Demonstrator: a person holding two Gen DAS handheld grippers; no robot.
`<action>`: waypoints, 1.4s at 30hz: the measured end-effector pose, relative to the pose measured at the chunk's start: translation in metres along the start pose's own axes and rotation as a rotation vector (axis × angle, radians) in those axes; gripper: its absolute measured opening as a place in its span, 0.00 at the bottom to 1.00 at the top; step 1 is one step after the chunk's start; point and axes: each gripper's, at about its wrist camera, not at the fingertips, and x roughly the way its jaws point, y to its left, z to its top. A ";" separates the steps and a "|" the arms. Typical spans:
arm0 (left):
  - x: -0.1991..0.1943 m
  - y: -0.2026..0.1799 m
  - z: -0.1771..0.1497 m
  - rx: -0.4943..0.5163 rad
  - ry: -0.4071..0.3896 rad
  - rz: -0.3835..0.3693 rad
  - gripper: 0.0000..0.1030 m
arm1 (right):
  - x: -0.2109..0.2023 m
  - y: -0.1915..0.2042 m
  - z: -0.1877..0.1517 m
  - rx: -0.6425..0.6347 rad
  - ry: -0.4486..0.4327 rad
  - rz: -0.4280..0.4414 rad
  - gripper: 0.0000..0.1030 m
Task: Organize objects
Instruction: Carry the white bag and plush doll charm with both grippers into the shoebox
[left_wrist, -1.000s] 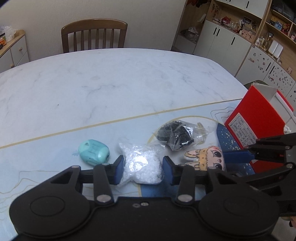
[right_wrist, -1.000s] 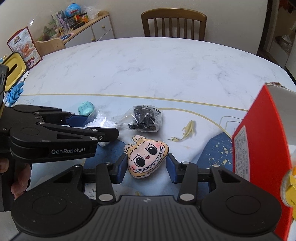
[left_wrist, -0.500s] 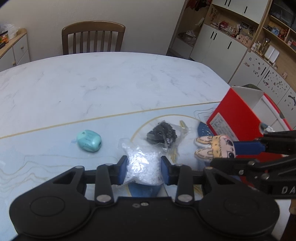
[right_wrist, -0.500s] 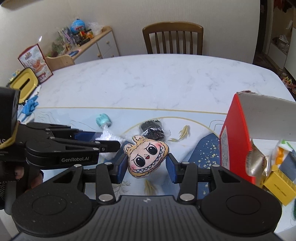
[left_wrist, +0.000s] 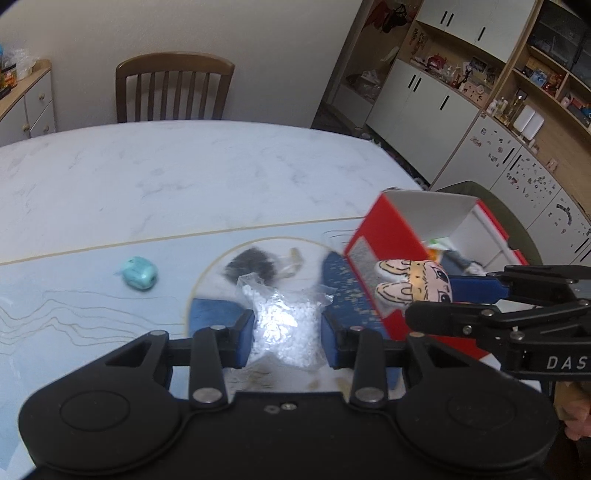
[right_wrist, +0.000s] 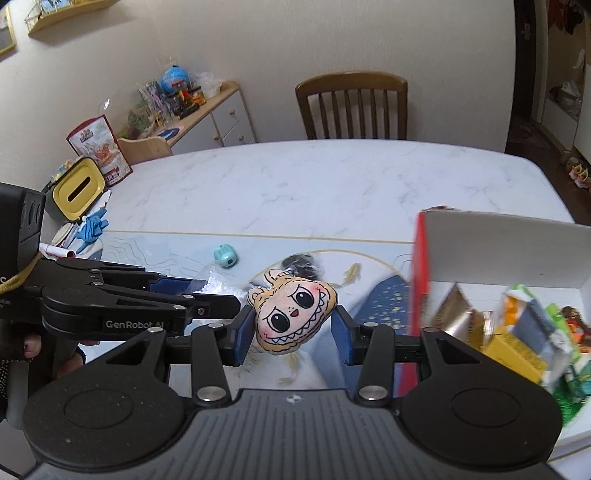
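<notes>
While both grippers hang above the patterned mat (left_wrist: 92, 306) on the marble tabletop (left_wrist: 184, 177), each carries one item clear of the surface. Left gripper (left_wrist: 288, 332): jaws closed on a clear bag of white beads (left_wrist: 286, 328), which bulges between the blue pads (left_wrist: 244, 336). Right gripper (right_wrist: 293, 334): jaws clamped on a flat plush face (right_wrist: 293, 314) (wide eyes, toothy grin), held upright just left of the red box (right_wrist: 419, 266). In the left wrist view the same plush (left_wrist: 413, 284) shows side-on, level with the box's red wall (left_wrist: 384, 240) and overlapping it in the picture. Box: open at the top, white inside, holding assorted packets (right_wrist: 517, 325) in yellow, green and foil. On the mat beneath lie a teal case (right_wrist: 225, 256) and a bag of black parts (left_wrist: 253, 266); the latter is blurred and partly hidden by the plush in the right wrist view. A wooden chair (right_wrist: 351, 107) stands at the far edge of the tabletop. A hand (right_wrist: 22, 343) grips the left tool's handle.
</notes>
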 end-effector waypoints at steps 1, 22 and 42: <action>-0.001 -0.006 0.000 0.005 -0.009 0.001 0.35 | -0.004 -0.005 -0.001 0.006 -0.002 0.000 0.43; 0.020 -0.137 0.018 0.090 -0.034 -0.024 0.35 | -0.079 -0.143 -0.021 0.093 -0.069 -0.081 0.43; 0.093 -0.219 0.034 0.169 0.042 0.000 0.35 | -0.061 -0.242 -0.024 0.087 -0.006 -0.186 0.43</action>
